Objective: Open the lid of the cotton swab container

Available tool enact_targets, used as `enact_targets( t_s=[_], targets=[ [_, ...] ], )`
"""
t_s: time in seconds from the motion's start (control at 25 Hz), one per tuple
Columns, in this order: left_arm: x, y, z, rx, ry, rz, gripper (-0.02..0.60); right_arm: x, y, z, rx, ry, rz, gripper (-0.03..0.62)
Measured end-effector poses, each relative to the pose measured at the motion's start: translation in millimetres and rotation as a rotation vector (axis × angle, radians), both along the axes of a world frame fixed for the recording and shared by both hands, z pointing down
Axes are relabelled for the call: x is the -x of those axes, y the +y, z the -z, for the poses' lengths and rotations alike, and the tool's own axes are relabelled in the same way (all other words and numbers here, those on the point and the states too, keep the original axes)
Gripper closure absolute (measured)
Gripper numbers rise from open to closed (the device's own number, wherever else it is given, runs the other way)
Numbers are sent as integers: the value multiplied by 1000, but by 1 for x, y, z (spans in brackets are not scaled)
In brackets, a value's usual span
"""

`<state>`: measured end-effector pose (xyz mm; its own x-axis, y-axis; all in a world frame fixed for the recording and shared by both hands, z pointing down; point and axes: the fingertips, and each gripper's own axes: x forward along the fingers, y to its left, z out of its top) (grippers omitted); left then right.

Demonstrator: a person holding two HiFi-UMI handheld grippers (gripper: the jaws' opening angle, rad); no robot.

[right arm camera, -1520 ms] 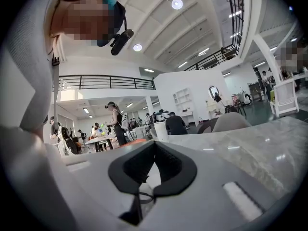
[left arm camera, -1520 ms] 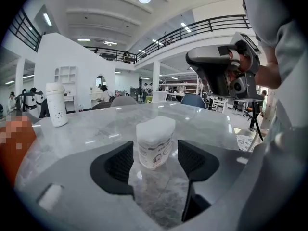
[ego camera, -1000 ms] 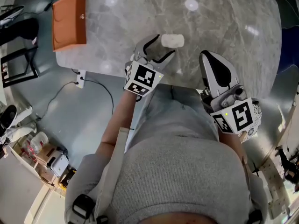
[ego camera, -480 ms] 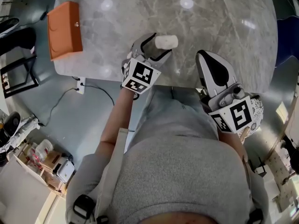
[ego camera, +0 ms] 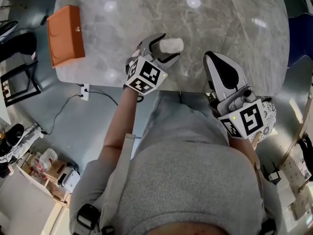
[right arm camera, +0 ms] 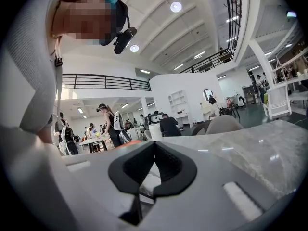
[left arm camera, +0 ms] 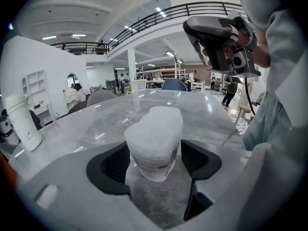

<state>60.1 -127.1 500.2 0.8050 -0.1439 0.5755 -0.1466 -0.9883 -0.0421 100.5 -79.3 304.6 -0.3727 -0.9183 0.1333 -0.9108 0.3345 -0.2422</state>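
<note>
Left hand-held gripper [ego camera: 164, 48]: jaws stand wide apart and have just been opening. The small white translucent plastic cotton swab container [left arm camera: 155, 141] sits between them. In the left gripper view each black pad lies close beside the container wall, and I see no pad pressing on it, so I log this as straddled, not clamped. The container stands upright on the grey marble table [ego camera: 230, 28], near the table's front edge, long axis vertical. Its frosted lobed lid [left arm camera: 156, 124] is on top and still seated. Seen from the left gripper, the container lies straight ahead along the jaw line, and the lid rises above the pads. Right hand-held gripper [ego camera: 218, 65]: jaws together, nothing between them. It sits to the right of the container over the same front edge, clearly apart from it and pointing roughly level across the table. The left gripper is the nearer. Judgement: the lid comes off upward along the vertical axis, so the left jaws would need to close on the body low down. That leaves the lid's rim free for the right gripper to approach from the side.
</note>
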Motion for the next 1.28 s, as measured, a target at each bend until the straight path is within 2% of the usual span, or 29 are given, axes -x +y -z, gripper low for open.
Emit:
enact_targets(
  t_s=[0.28,0.48,1.28],
  targets=[
    [-7,5,-4,-17,-39,-90,249,-4,1,1,4,3,-7,595],
    [-10,3,-8,-18,-56,-123,249,-5,-2,1,4,-2,-10,595],
    [-11,7,-12,-41,-53,-162,269,-7,3,5,-1,-5,-9,595]
  ],
)
